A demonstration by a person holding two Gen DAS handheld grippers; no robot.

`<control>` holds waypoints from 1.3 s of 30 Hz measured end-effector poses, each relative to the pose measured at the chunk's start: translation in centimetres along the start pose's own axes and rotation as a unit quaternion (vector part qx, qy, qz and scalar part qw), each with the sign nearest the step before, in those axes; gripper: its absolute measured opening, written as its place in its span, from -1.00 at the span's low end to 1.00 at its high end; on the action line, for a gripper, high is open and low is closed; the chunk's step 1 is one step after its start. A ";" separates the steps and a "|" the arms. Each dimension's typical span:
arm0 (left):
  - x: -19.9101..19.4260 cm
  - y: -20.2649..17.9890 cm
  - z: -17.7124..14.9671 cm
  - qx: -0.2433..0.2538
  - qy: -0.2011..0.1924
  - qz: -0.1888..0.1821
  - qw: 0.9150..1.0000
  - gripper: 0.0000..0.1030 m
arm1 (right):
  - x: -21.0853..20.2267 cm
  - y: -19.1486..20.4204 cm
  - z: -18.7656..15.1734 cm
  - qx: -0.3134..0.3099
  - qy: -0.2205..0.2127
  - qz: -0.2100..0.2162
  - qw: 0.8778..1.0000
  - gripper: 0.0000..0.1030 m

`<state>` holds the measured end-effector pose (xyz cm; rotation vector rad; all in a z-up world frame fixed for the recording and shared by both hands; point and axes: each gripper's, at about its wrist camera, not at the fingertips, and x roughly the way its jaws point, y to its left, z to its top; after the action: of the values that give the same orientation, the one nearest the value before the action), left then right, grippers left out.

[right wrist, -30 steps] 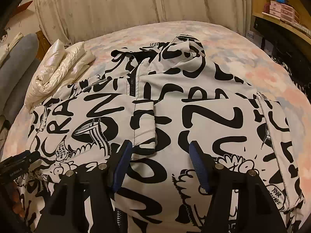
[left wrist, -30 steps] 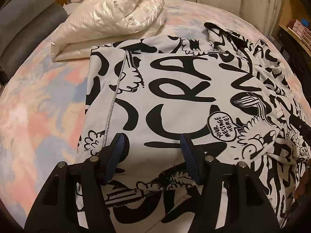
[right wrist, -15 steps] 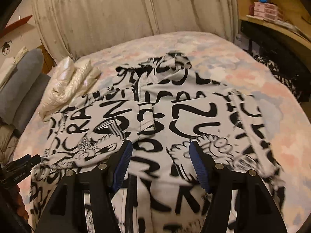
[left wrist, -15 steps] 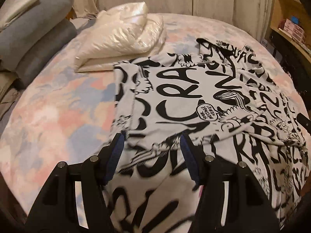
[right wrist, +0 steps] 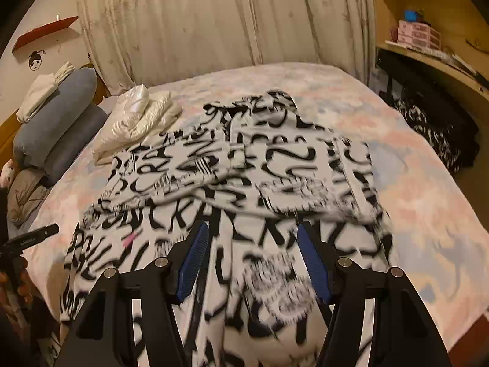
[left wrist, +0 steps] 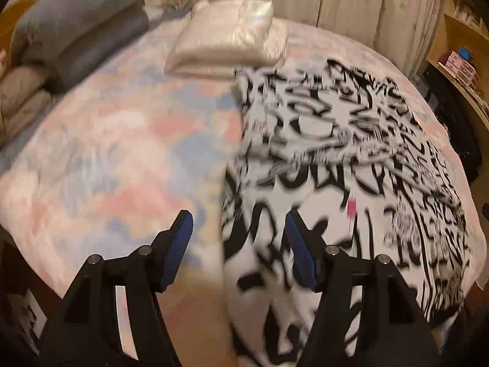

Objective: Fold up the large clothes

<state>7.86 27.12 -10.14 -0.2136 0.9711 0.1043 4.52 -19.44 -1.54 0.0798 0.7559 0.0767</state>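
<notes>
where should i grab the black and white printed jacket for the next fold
Probably the near bottom hem of the black and white printed jacket, one gripper per corner, coming from the near bed edge. Both sleeves look folded in across the body, so the hem can lift up toward the collar. The left gripper and right gripper are open, holding nothing.

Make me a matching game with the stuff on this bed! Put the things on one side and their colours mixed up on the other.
Things:
1. jacket
2. folded puffer coat
3. bolster pillows
4. bedspread

Colours:
A. blue-grey
B. shiny cream
C. pastel pink and blue patches
D. white with black graffiti letters

Pairs: 1-D, 2-B, 3-A, 4-C
</notes>
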 end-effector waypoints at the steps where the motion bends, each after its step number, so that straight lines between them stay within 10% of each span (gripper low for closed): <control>1: 0.3 0.5 -0.8 -0.002 0.010 -0.007 1.000 0.17 | -0.7 -0.5 -0.8 0.005 0.005 0.000 1.000 0.20; 12: 2.4 1.7 -6.3 -0.031 0.076 -0.082 0.993 0.17 | -4.6 -8.3 -8.6 0.056 0.057 -0.007 0.997 0.20; 22: 3.7 -0.2 -7.6 -0.001 0.063 -0.074 0.995 0.40 | -4.3 -16.9 -16.8 0.140 0.096 0.020 0.985 0.19; 34: 4.8 0.1 -8.4 -0.005 0.041 -0.096 0.995 0.51 | 0.5 -14.7 -18.2 0.118 0.096 0.091 0.984 -0.15; 37: 4.8 -0.3 -8.5 0.000 0.036 -0.096 0.995 0.30 | 1.1 -14.5 -17.6 0.124 0.088 0.103 0.983 -0.35; 39: 4.8 -0.5 -8.5 -0.003 0.039 -0.111 0.993 -0.23 | 1.0 -14.3 -17.4 0.121 0.081 0.104 0.984 -0.53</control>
<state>3.79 24.64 -18.66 -0.3311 1.0193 -0.1067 -6.12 -32.79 -16.26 0.3885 0.9155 0.1923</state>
